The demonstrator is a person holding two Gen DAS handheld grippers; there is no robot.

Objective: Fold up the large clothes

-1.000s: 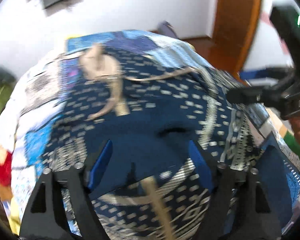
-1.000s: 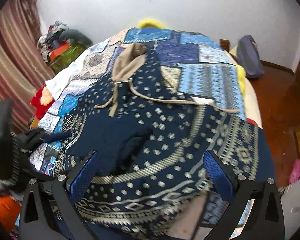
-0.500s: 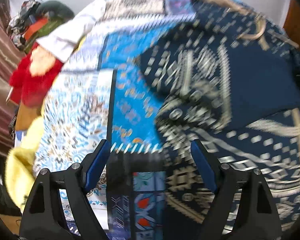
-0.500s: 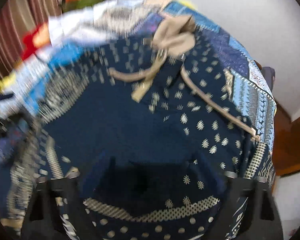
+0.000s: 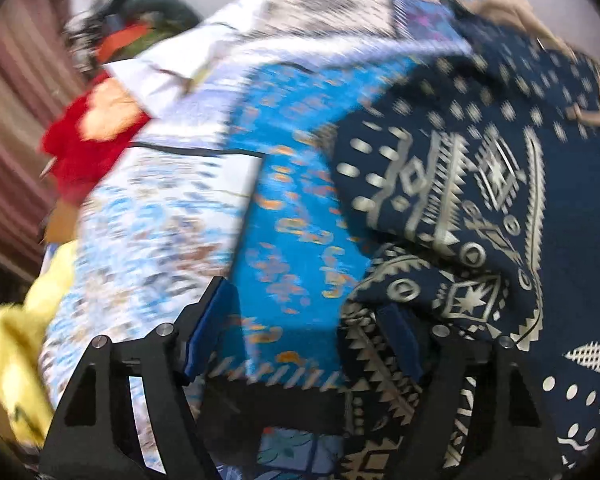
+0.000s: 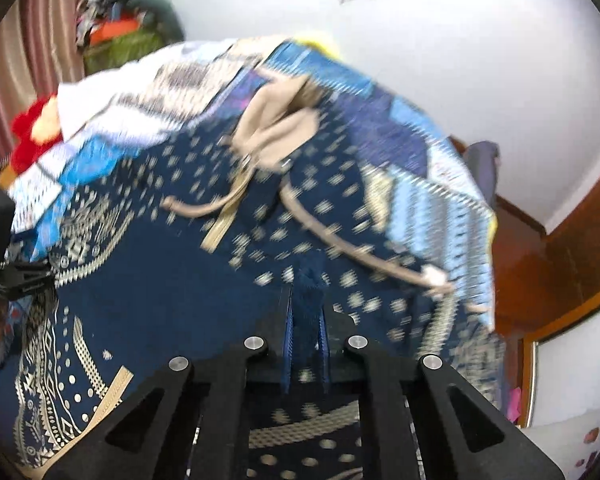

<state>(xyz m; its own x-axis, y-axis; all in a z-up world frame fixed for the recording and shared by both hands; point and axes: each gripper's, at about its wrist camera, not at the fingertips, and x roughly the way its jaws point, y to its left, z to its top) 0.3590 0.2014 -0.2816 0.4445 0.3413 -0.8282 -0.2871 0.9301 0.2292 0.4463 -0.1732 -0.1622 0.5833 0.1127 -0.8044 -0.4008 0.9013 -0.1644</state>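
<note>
Patchwork bedspread (image 6: 432,200) carries the navy hoodie (image 6: 180,272) — soft, limp, best taken at an edge — right gripper (image 6: 306,320) pinching a fold, left gripper (image 5: 300,336), just closing somewhat, spread at its left edge.

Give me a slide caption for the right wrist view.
Right gripper pinches a fold of the navy patterned hoodie spread on a patchwork bedspread.

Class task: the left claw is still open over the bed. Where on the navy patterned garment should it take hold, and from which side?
Probably the bunched edge of the garment nearest the left claw, approached from above over the bare blue bedspread. The cloth rises in a thick fold there, so the fingers can straddle it. The right claw, whose jaws have just been closing, already pinches a fold.
</note>
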